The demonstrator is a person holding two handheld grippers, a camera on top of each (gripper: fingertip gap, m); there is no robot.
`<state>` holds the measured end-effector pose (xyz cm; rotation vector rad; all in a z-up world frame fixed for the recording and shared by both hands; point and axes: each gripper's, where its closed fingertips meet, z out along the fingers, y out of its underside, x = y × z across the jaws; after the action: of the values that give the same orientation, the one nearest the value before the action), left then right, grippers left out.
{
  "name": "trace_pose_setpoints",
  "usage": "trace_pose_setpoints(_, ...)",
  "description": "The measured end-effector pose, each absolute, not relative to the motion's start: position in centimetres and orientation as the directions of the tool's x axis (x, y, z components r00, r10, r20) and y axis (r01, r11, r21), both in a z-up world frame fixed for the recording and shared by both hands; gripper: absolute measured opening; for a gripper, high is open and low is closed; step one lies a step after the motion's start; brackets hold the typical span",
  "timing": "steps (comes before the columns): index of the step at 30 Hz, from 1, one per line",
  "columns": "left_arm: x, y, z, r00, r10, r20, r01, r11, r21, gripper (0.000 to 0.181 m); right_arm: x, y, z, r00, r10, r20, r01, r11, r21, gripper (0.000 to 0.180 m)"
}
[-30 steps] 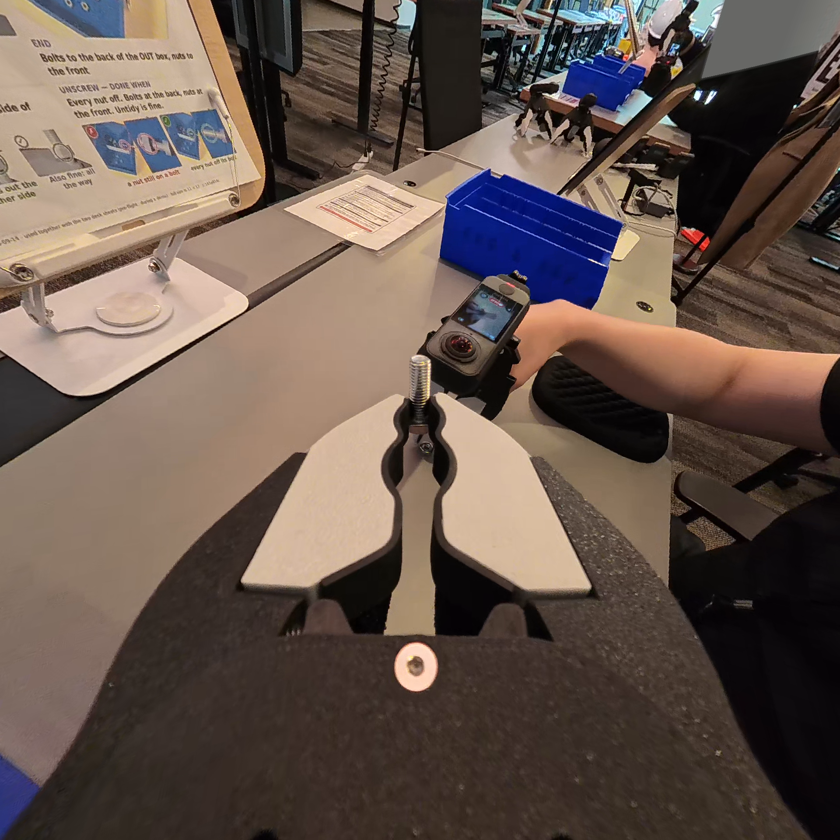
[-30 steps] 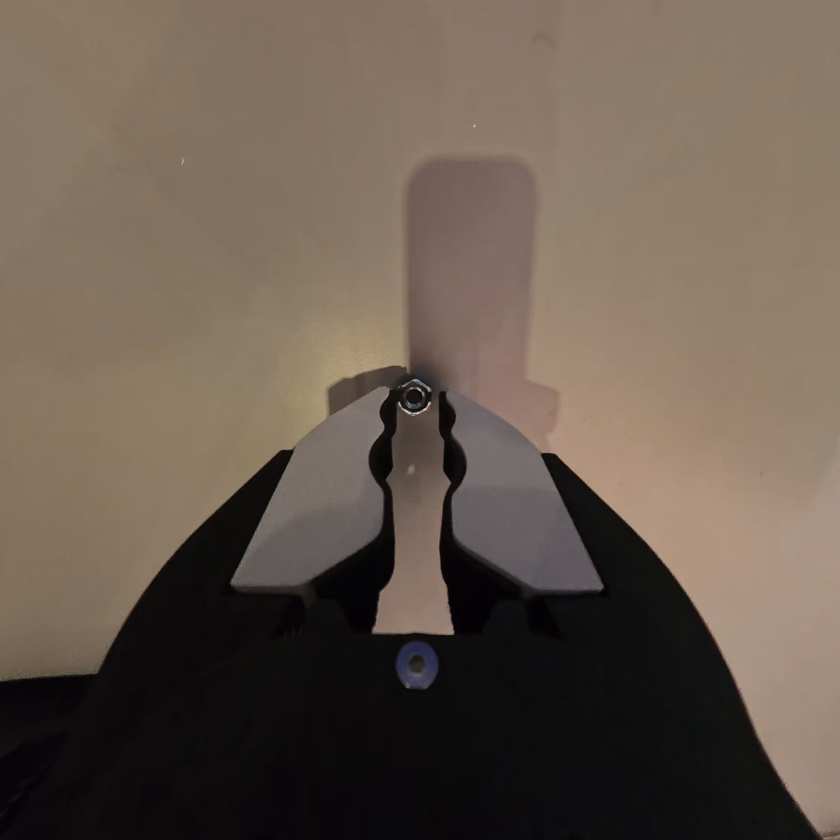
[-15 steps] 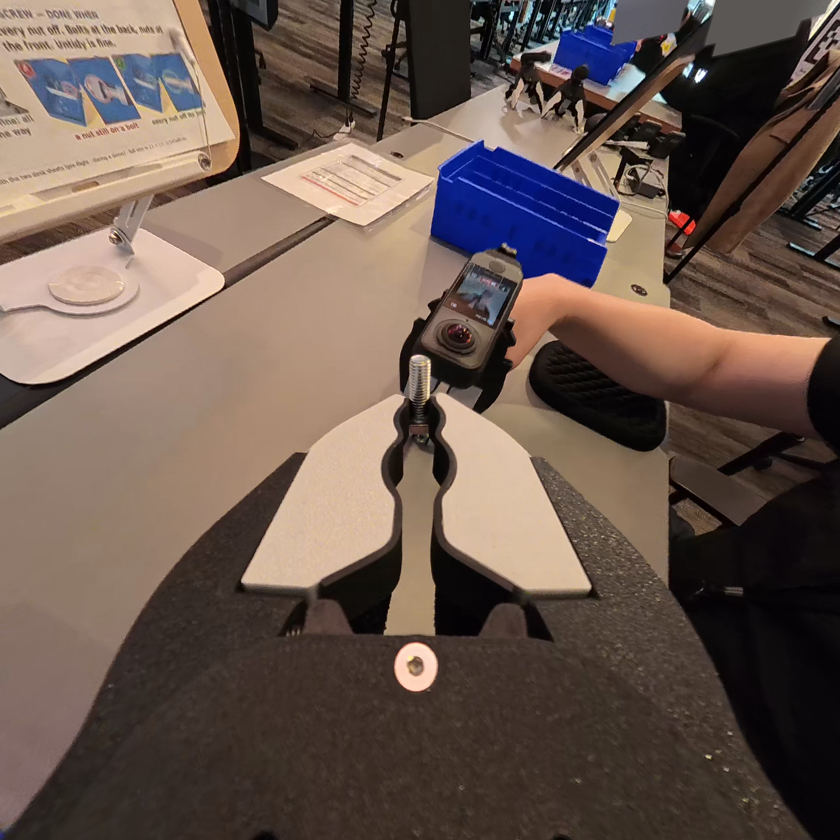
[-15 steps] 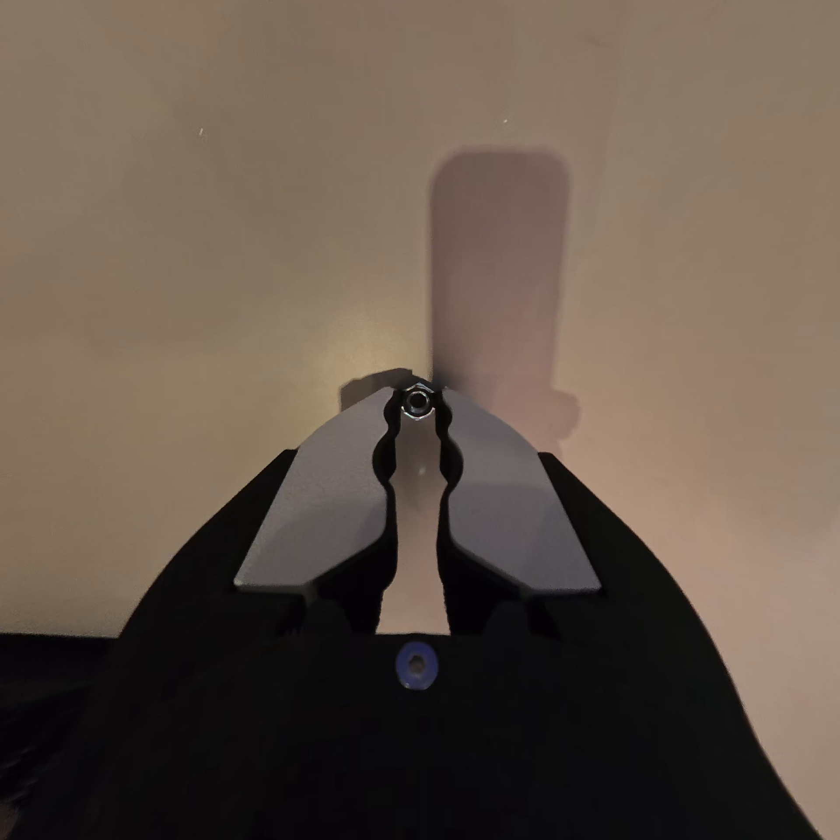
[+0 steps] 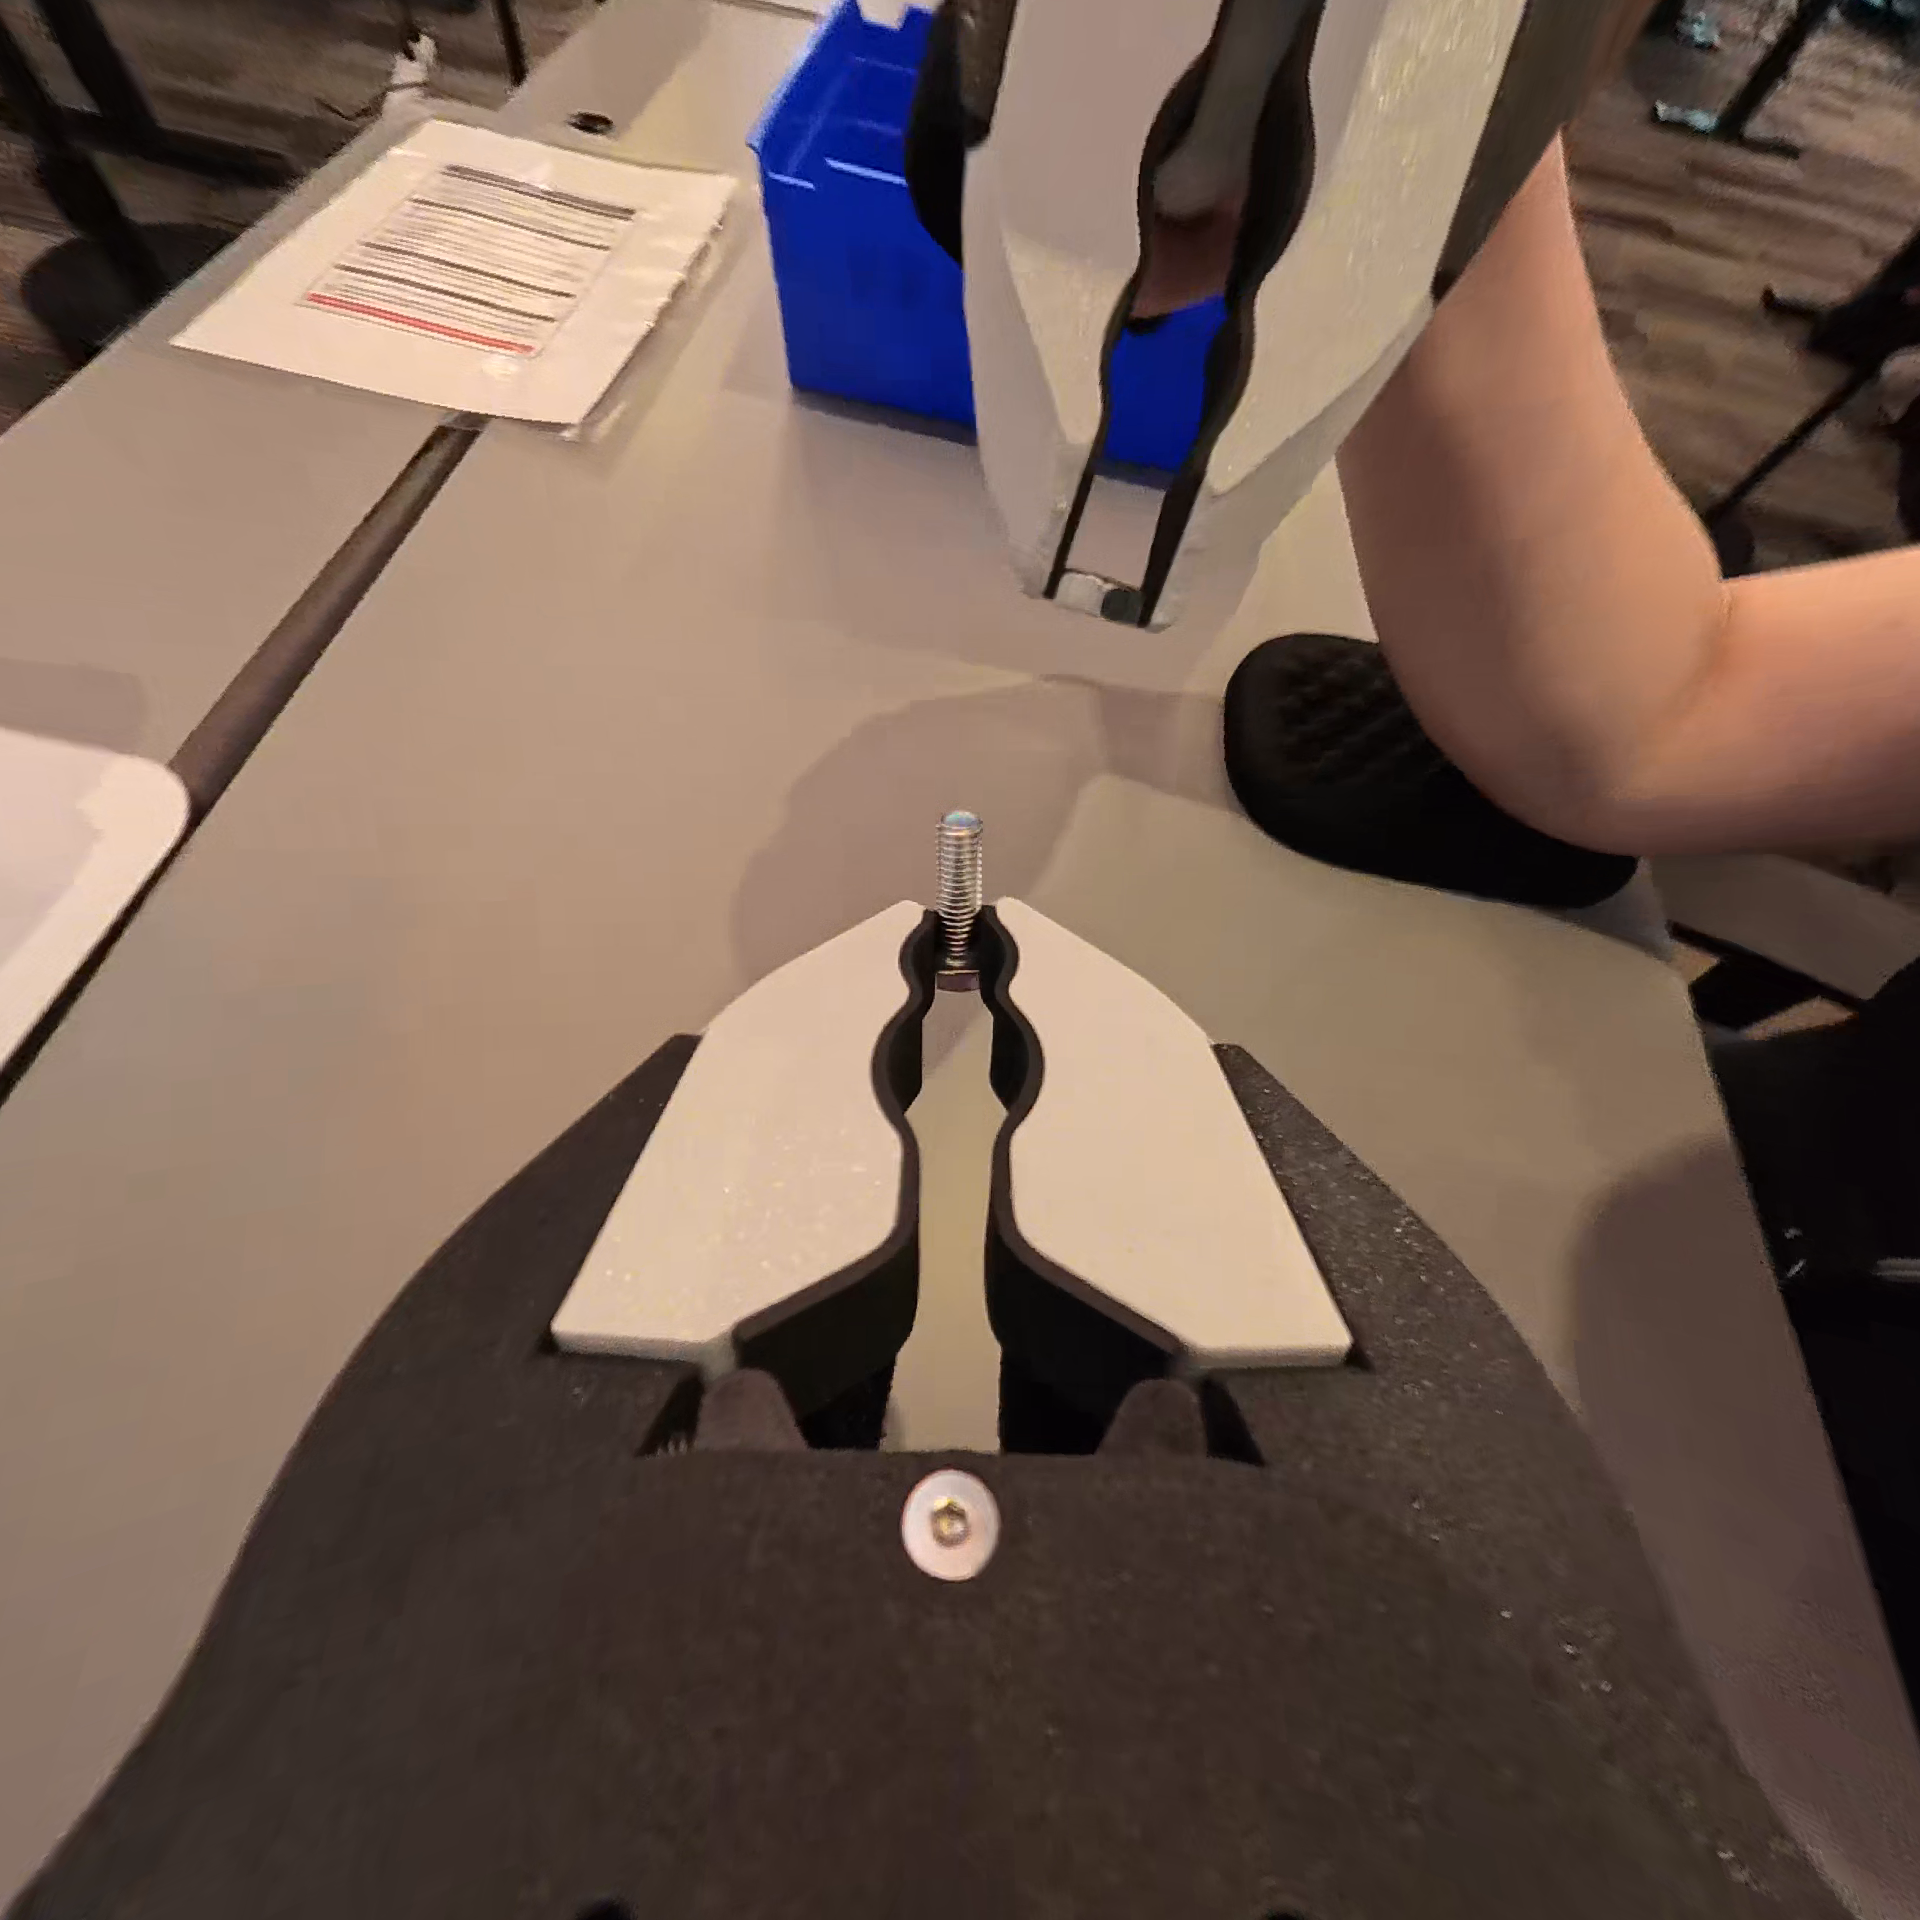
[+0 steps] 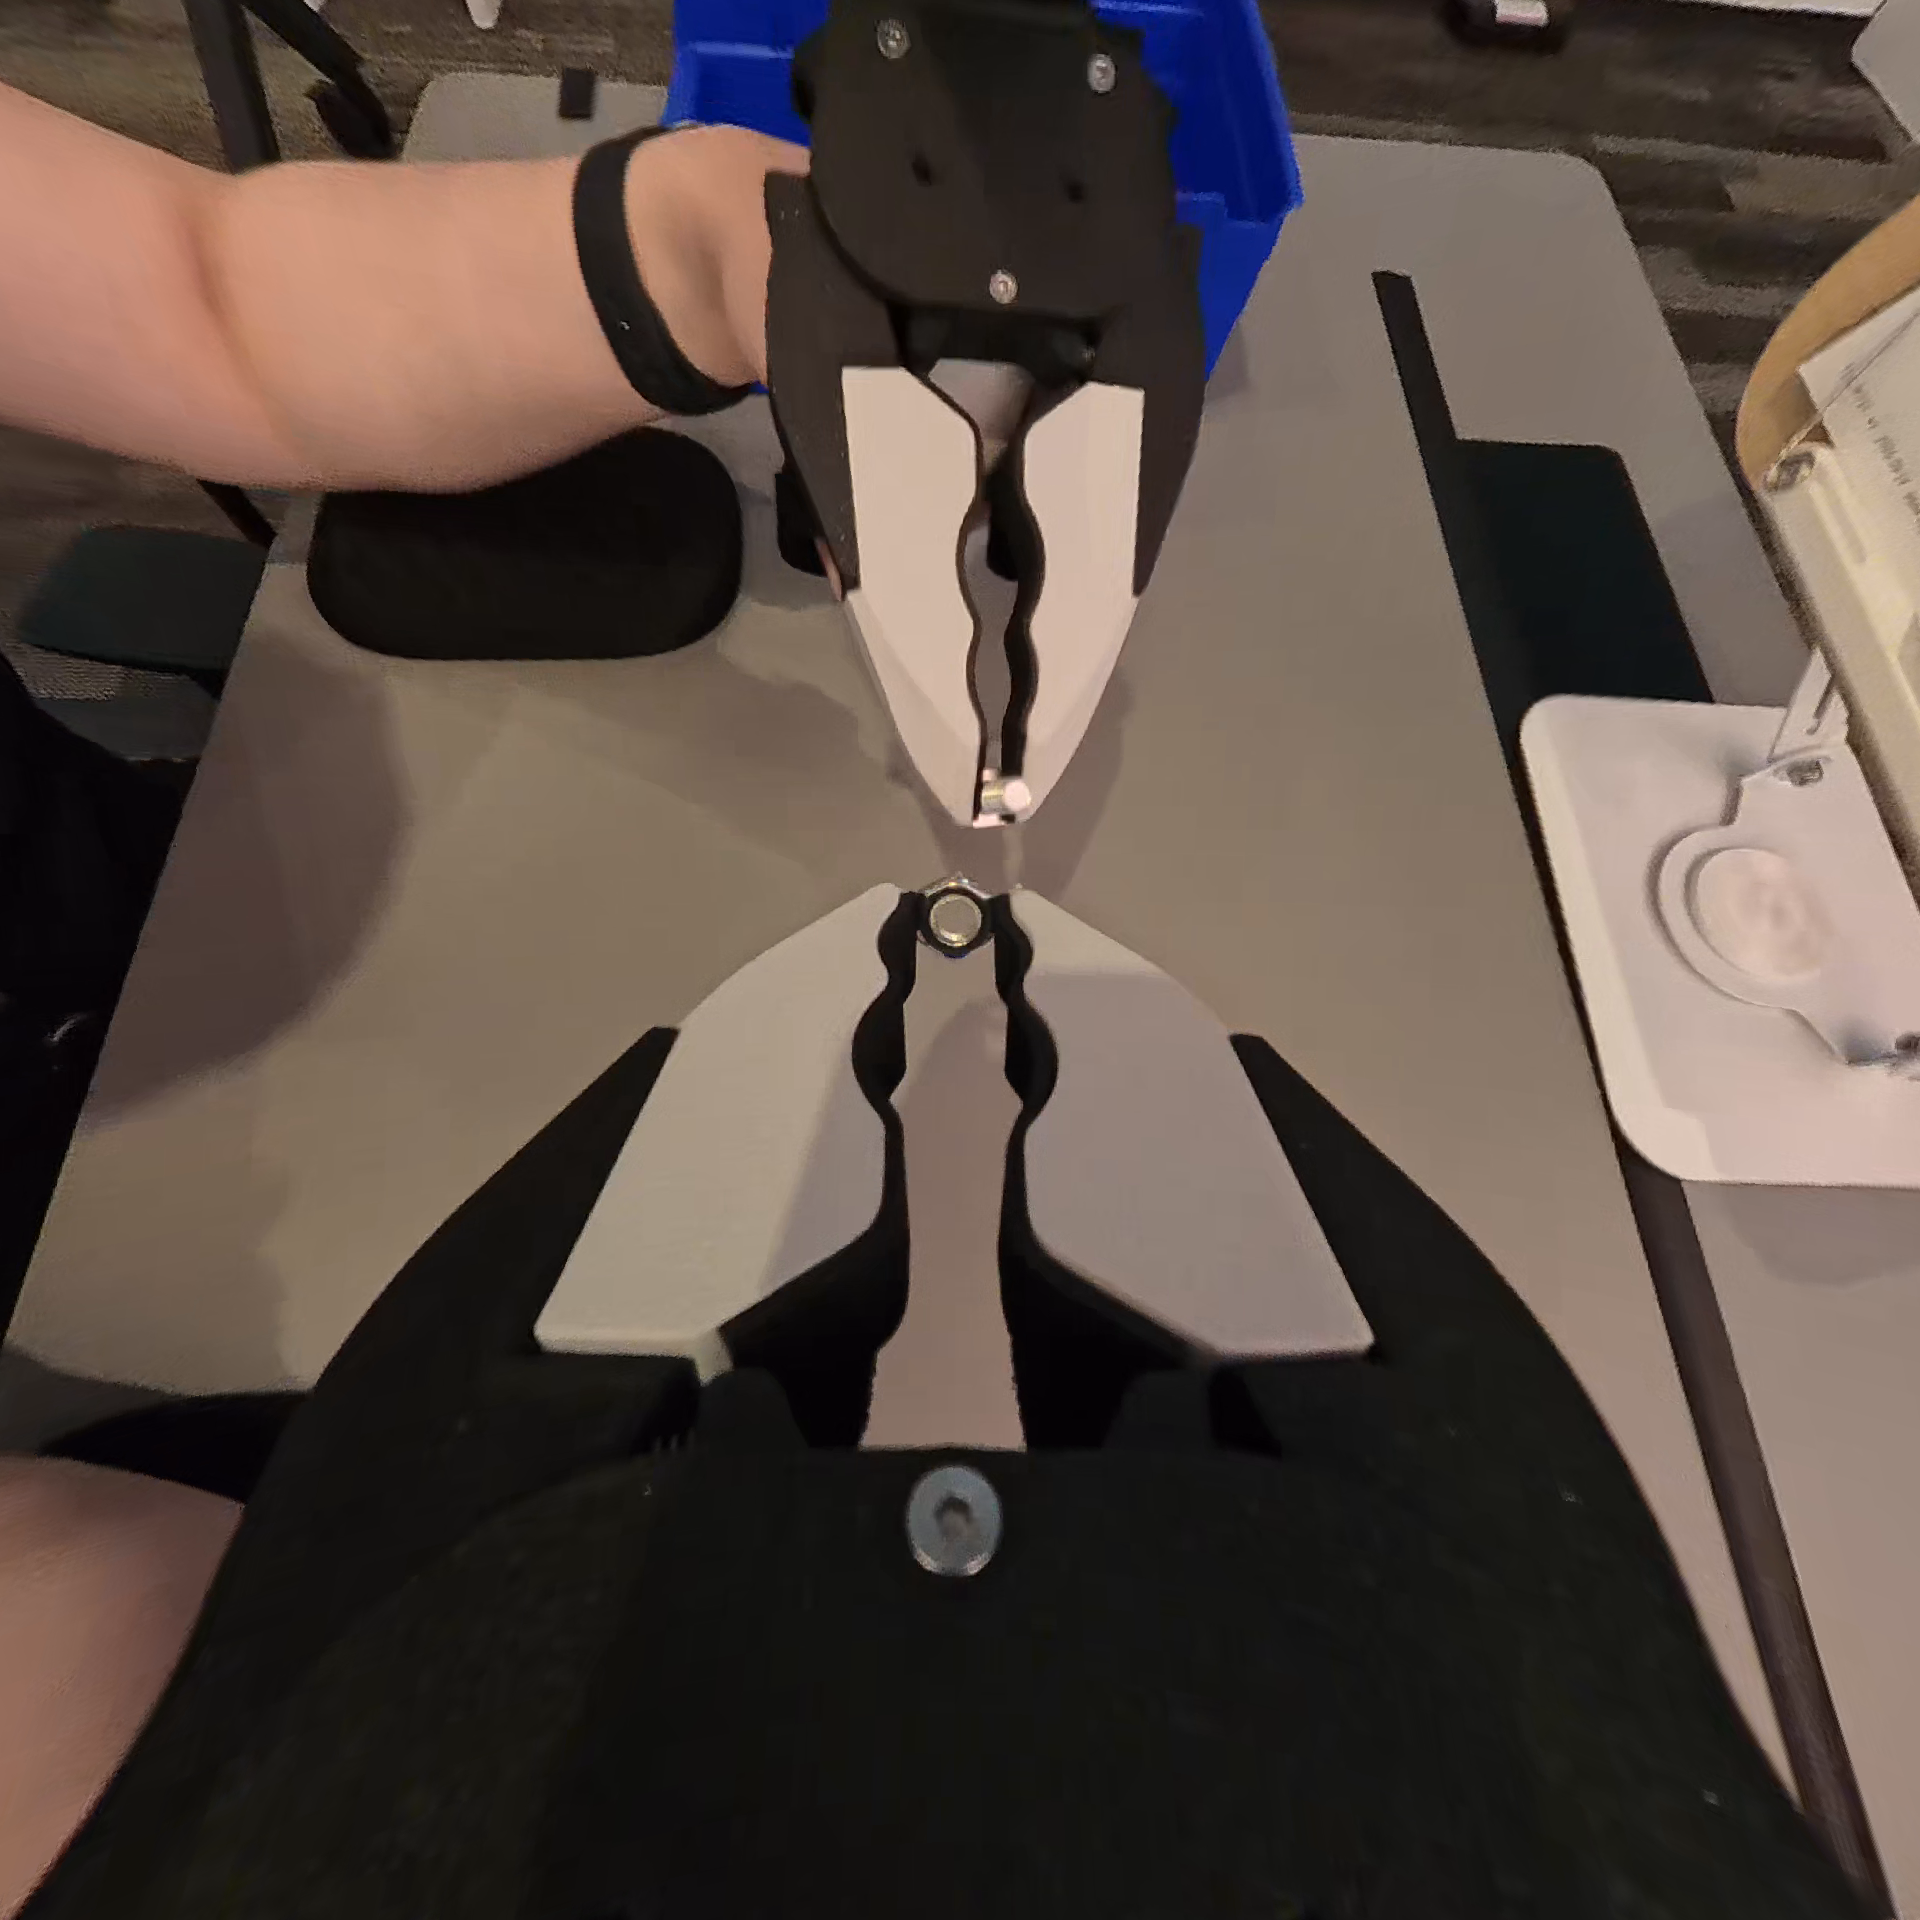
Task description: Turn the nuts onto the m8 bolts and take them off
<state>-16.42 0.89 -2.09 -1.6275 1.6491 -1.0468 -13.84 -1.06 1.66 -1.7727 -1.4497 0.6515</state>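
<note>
Left gripper (image 5: 958,914) clamps bolt (image 5: 958,868); right gripper (image 6: 956,902) pinches nut (image 6: 954,918) – hex face only in right view; blue bin (image 5: 862,270) behind.

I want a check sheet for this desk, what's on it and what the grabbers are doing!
Surface: grey table, bare between the grippers.
Job's things: bolt in left hand-held gripper; nut in right hand-held gripper; the two are apart, facing each other.
Clutter: blue bin, printed sheet, black pad, white stand base.
Grippers: both shut on their parts.
Cables: nothing seen.
Surroundings: dark floor, chair legs.
</note>
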Motion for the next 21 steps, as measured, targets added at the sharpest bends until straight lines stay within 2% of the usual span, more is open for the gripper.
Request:
trace_pose_setpoints(4, -14.4, 1.4, -3.9, -0.118, -0.993, 0.012, -0.582, 0.059, -0.811, 0.007, -12.3, -0.6, -0.1, 0.267, 0.961, 0.076, 0.656, -0.123, -0.745, 0.014)
trace_pose_setpoints(10, -14.5, 2.1, -5.5, -0.137, -0.982, -0.129, -0.595, 0.186, -0.782, 0.007, -13.4, 0.1, -2.1, 0.216, 0.970, 0.113, 0.719, -0.079, -0.690, 0.014)
trace_pose_setpoints(21, -15.3, 1.7, -5.2, -0.168, -0.962, -0.215, -0.591, 0.273, -0.759, 0.007, -15.1, 1.0, -2.5, 0.171, 0.944, 0.283, 0.785, 0.043, -0.619, 0.014)
